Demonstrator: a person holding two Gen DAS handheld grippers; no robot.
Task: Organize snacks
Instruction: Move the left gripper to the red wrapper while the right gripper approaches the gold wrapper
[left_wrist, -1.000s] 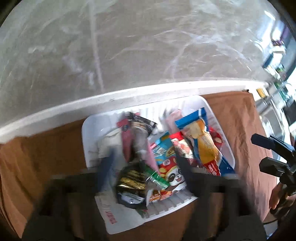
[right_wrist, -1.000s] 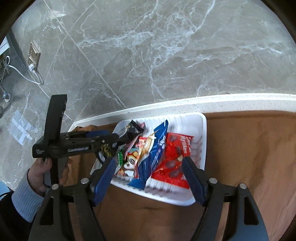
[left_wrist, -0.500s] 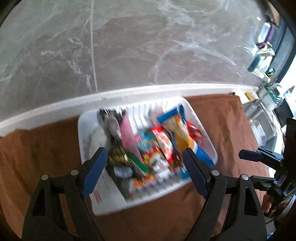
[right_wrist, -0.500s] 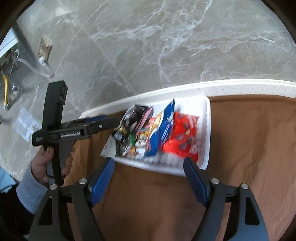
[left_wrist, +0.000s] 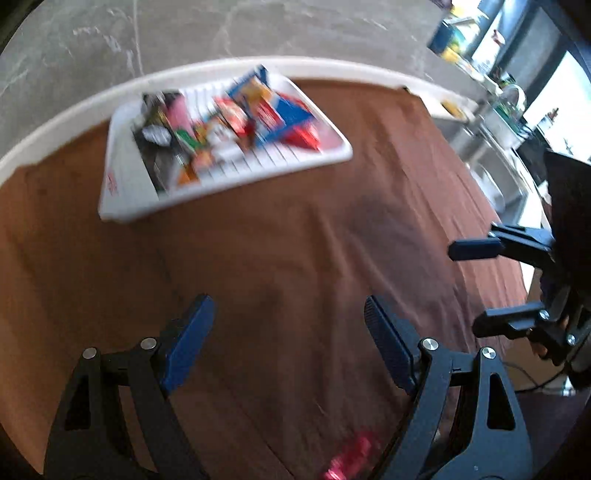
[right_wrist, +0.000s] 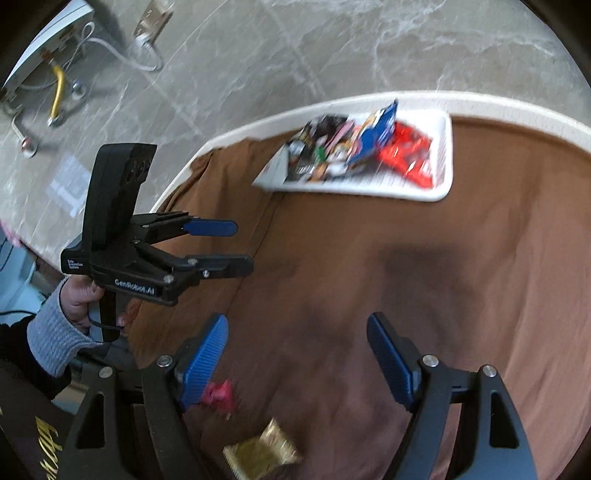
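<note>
A white slatted tray (left_wrist: 122, 177) sits at the far edge of the table, on the brown cloth (left_wrist: 295, 240) that covers the top, close to the pale rim (right_wrist: 517, 110) where the cloth stops short. The tray is heaped with snack packets (right_wrist: 354, 147): a blue one (right_wrist: 380, 125) leaning across the middle, a red one (right_wrist: 410, 155) at the right end, a pink one (left_wrist: 179, 114) and dark wrappers toward the left end, all smeared by blur. Both grippers hang over bare cloth well short of the tray. The left gripper (left_wrist: 286, 339) has its blue pads spread wide with only cloth between them; the right gripper's view shows a hand in a grey knitted cuff (right_wrist: 55, 339) gripping its handle. The right gripper (right_wrist: 295, 354) is just as wide and holds nothing. At the near edge of the table, two packets lie loose on the cloth: a small pink-red one (right_wrist: 219, 395) just beside the right gripper's left finger, and a gold foil one (right_wrist: 262, 452) nearer still, lying between the gripper's two arms. Beyond the table is grey marble floor (right_wrist: 332, 48).
</note>
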